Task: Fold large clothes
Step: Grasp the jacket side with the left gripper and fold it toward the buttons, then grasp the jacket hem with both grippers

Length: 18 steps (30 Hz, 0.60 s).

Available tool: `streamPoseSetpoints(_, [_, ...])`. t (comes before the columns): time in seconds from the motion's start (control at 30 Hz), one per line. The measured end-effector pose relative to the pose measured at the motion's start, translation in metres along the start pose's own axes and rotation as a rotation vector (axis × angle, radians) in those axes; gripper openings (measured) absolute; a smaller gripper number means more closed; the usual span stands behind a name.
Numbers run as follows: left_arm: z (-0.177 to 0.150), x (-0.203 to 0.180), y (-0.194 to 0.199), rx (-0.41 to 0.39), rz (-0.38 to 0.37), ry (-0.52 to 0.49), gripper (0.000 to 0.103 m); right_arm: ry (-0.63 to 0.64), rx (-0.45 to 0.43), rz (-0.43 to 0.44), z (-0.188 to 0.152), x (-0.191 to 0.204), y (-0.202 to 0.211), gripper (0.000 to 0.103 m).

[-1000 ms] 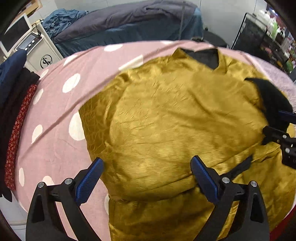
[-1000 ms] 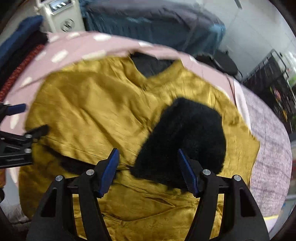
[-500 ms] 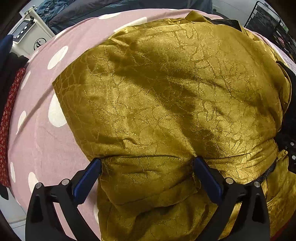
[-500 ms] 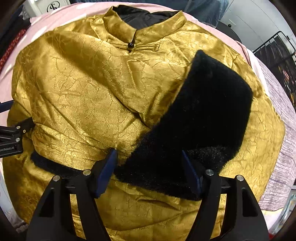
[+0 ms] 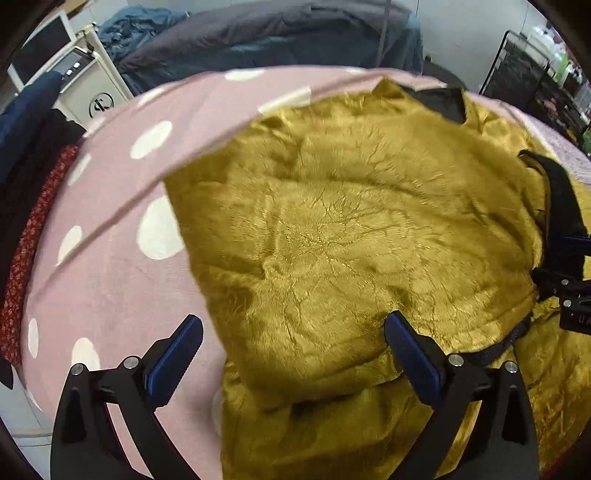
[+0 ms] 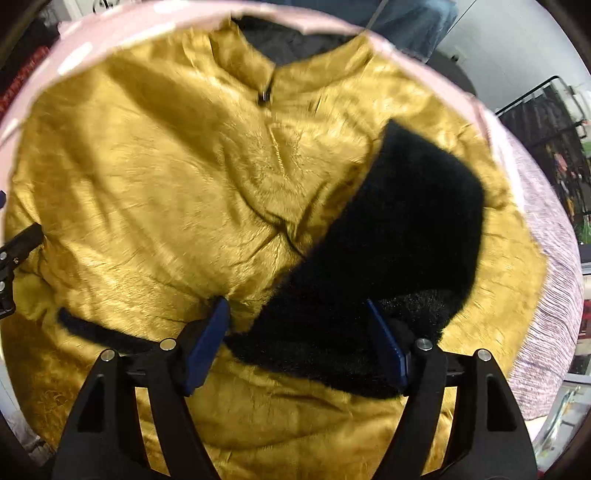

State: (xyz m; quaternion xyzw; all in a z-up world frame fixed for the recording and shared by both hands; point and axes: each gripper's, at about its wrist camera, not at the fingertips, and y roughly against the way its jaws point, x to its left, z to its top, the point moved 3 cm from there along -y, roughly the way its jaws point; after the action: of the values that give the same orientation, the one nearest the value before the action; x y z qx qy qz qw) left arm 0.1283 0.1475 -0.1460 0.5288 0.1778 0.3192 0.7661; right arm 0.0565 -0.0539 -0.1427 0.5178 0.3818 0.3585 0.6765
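A gold brocade jacket lies spread on a pink sheet with white dots. Its collar points away from me. A side panel is folded over its front. My left gripper hovers open over the jacket's near left edge, with fabric below the gap and untouched. A turned-over flap of black fur lining lies on the jacket's right side. My right gripper is low over it. Its jaws are opening, with the fur between them but not pinched. Each gripper shows at the edge of the other's view.
Dark and red-patterned clothes are piled at the left of the bed. A white machine and grey-blue bedding stand behind. A black wire rack is at the back right. A lilac knitted blanket covers the right side.
The left gripper dipped close to the jacket, then drew back to about where it was. The right gripper came down nearer the fur flap and its jaws spread a little.
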Motion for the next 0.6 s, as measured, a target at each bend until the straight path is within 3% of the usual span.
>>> streamPoseSetpoints(0.13, [-0.03,0.018,0.03,-0.037,-0.025,0.024,0.097,-0.02,-0.097,0.043,-0.026,-0.005,0.038,0.081])
streamPoseSetpoints(0.3, [-0.069,0.036,0.042,0.011,-0.029,0.082,0.097,-0.152,-0.056,0.123,-0.078,-0.032,0.047,0.081])
streamPoseSetpoints(0.43, [-0.091,0.047,0.036,0.104,-0.077,0.134,0.097,-0.203,-0.033,0.118,-0.123,-0.061,0.045,0.081])
streamPoseSetpoints(0.6, [-0.106,0.055,0.035,0.151,-0.129,0.157,0.097,-0.255,-0.043,0.132,-0.165,-0.092,0.053,0.081])
